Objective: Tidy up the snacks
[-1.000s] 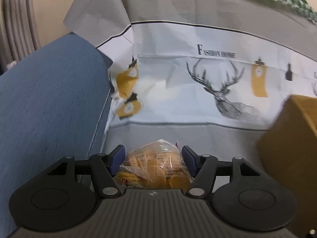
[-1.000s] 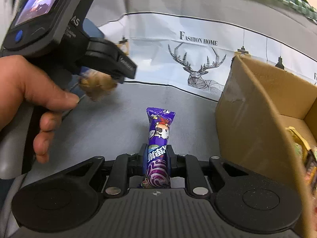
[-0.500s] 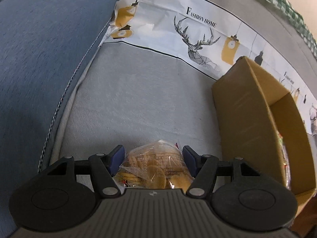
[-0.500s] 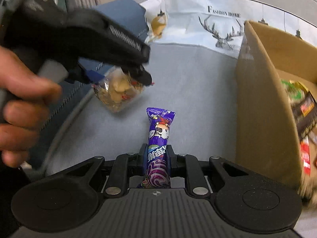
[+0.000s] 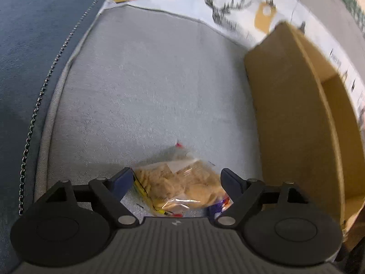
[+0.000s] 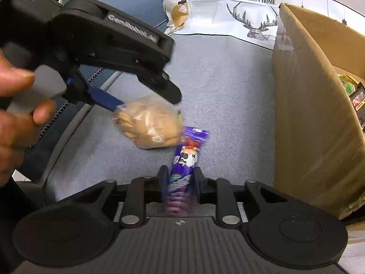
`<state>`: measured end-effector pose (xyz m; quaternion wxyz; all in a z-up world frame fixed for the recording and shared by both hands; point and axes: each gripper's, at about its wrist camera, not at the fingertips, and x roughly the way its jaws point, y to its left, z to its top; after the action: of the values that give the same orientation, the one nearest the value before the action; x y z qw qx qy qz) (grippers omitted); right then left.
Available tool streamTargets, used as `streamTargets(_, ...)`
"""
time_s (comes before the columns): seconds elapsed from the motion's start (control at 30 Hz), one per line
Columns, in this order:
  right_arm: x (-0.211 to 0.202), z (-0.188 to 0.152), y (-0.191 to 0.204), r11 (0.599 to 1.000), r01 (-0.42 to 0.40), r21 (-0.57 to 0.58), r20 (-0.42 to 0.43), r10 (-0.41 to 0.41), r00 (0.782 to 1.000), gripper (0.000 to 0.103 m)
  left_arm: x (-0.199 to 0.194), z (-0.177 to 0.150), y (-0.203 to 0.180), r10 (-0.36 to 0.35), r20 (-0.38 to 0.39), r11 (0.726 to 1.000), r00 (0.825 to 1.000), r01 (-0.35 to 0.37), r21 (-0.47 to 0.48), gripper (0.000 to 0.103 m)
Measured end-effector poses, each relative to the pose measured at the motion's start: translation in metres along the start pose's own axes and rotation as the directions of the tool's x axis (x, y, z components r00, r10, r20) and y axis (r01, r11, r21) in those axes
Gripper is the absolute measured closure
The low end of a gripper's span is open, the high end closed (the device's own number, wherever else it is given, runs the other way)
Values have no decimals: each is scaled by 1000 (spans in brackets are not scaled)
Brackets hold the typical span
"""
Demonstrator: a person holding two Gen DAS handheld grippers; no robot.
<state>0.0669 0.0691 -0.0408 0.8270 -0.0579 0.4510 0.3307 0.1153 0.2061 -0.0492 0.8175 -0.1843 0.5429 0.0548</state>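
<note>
From the left wrist view, the left gripper (image 5: 176, 178) has its fingers spread wider than half a second ago: there is now a visible gap between each blue pad and the clear bag of crackers (image 5: 182, 186). The bag sits between the fingers rather than pinched, tilted, and whether it rests on the grey cushion (image 5: 148, 86) below I cannot tell. A second ago this camera faced the printed deer cloth (image 5: 216, 4) head on; now it looks down onto the cushion, with the cloth pushed to the top edge and smeared by motion. The cardboard box (image 5: 292, 118) has grown larger at the right, its open mouth facing up. The blue cushion (image 5: 29, 45) with its chain trim fills the left.

From the right wrist view, the right gripper (image 6: 180, 180) is pinching the purple snack bar (image 6: 184, 159) just as in both earlier pictures, though the bar's lower part is blurred now. The left gripper (image 6: 146, 105) has swung in from the upper left and come lower, so the bag of crackers (image 6: 148, 127) now hangs just beside the top end of the bar, seemingly touching it. The person's left hand (image 6: 13, 118) grips the handle at the left edge. The cardboard box (image 6: 308, 114) stands to the right, with a few packets (image 6: 354, 91) showing inside.
</note>
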Motion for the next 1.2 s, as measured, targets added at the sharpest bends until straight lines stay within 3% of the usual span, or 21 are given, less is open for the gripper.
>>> streamTargets(0.27,6,-3,-3,1000,10,4,-1,-10,1000,73,6,4,1,19,-8,1000,1000,-19,-24,9)
streamTargets(0.53,5,-7,4,999,32,-45,5,-31,999,72,16,4,-15,66,-27,995,997,-64,78,5)
streamTargets(0.73,4,-7,5,998,43,-54,7,-42,999,72,18,5,-14,76,-19,992,997,-74,102,8)
streamTargets(0.87,3,-8,8,996,51,-78,11,-50,999,73,12,8,-12,69,24,993,997,-71,94,27)
streamTargets(0.97,1,-9,9,995,55,-86,21,-54,998,84,5,9,-7,43,59,996,997,-47,81,41)
streamTargets(1.2,-21,-8,4,995,75,-63,100,-69,993,87,-21,5,1,18,172,999,985,-24,30,50)
